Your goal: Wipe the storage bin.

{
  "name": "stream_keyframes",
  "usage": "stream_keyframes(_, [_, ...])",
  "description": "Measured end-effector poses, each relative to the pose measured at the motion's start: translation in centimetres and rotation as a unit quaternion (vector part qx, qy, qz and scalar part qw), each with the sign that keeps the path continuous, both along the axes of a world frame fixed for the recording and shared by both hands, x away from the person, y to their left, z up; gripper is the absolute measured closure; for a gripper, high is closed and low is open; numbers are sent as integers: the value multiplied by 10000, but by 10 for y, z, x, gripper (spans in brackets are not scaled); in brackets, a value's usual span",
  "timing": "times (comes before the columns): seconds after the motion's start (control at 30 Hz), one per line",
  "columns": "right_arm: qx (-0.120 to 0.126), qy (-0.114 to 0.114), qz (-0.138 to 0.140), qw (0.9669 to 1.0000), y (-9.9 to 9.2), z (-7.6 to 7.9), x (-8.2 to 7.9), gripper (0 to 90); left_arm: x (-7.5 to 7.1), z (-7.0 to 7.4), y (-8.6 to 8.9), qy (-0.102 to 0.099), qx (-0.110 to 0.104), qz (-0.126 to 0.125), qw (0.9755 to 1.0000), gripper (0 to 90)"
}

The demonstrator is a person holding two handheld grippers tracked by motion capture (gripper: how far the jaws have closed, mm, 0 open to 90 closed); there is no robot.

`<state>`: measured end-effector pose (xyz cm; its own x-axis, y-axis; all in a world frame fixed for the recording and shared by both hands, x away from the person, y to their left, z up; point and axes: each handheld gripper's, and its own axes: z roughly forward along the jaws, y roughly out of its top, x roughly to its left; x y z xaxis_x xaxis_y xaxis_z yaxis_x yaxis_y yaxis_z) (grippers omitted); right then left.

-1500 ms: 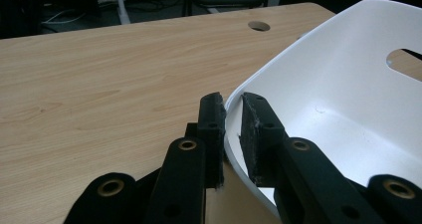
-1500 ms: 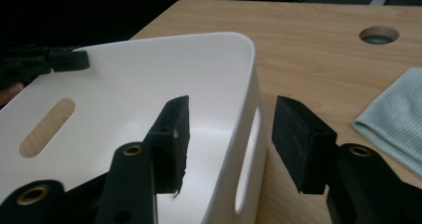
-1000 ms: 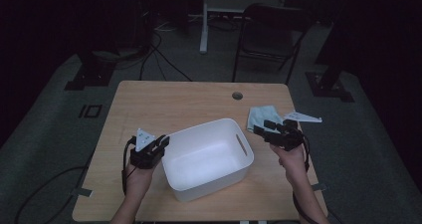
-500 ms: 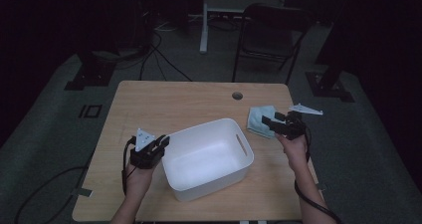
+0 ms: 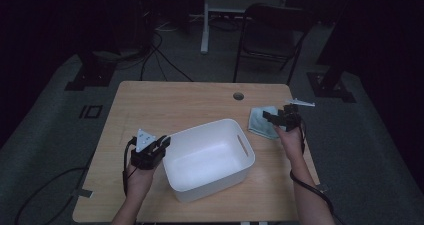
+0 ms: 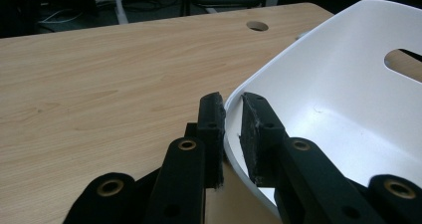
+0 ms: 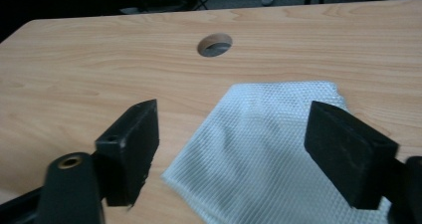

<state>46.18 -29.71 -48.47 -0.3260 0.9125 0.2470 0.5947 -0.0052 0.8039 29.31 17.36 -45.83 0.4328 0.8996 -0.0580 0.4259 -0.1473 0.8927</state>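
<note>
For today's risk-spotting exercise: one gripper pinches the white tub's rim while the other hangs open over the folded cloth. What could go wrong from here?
1. The right gripper, whose jaws have just been opening, straddles the cloth; closing may catch only the top layer, so it unfolds.
2. The left gripper clamps the tub at one rim corner only; a pull could tilt or slide it.

A dim lab or studio: floor cables [image 5: 165,60], stand bases [image 5: 90,77], folding chair [image 5: 272,32].

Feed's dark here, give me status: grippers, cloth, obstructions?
Left gripper clamped on white bin rim. Right gripper just opened, above folded cloth, nothing held. Nothing in the way.
</note>
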Motion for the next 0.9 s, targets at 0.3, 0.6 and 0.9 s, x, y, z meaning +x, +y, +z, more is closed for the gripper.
stream_keyframes(0.3, [-142, 146, -239, 9995, 0, -19, 22, 182, 0, 0, 0, 13, -3, 4, 10000, 796])
stream_keyframes(0.6, [-412, 361, -512, 9972, -1, -37, 37, 151, 0, 0, 0, 0, -29, 11, 10000, 795])
stream_keyframes(0.9, [-630, 397, -672, 9950, 5, -46, 48, 136, 0, 0, 0, 2, -45, 14, 10000, 795])
